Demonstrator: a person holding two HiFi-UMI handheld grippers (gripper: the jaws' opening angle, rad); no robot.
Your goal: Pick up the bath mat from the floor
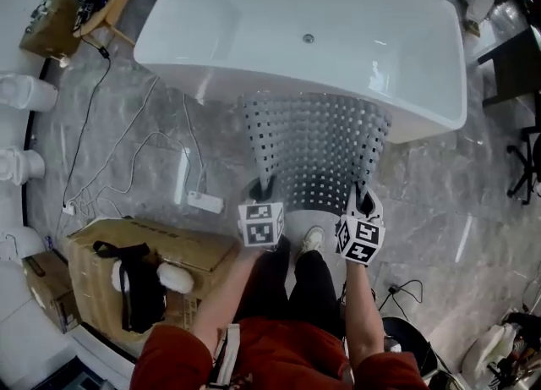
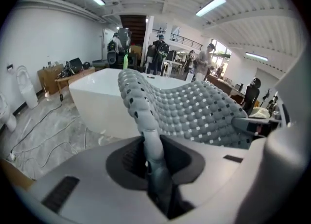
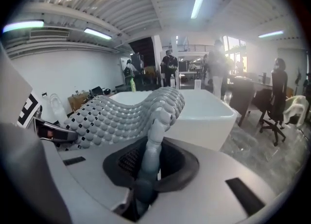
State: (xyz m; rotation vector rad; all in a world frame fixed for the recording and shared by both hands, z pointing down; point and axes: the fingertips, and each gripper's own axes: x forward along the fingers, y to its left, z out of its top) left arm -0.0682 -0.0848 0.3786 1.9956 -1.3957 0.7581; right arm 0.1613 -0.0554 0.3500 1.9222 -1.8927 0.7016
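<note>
Holding the grey, perforated rubber bath mat (image 1: 317, 151) by its near edge, you have one corner in each tool: the left gripper (image 1: 261, 189) takes the left corner and the right gripper (image 1: 363, 200) the right corner, the two at about the same height in front of your legs. In the left gripper view, the jaws stand almost together, and the thin, knobbly edge of the mat runs straight down between them and is pinched there. In the right gripper view, the jaws are likewise nearly closed, clamped on the mat's opposite corner, which rises out of the gap as a narrow upright strip. From both grips the mat spreads away from you as a wide, bumpy sheet, bowing between the two corners and clear of the grey marble-patterned floor (image 1: 439, 202). Its far edge lies in front of the side wall of the white freestanding bathtub (image 1: 321, 33); you cannot tell from these views whether it touches that wall. Your light-coloured shoe (image 1: 313, 238) shows on the floor just below the mat's near edge, between the two grippers. To your left sits a brown cardboard box (image 1: 194, 253) with a black strap across it, and beyond it a white power strip (image 1: 205, 202) with thin white cables trailing over the floor.
</note>
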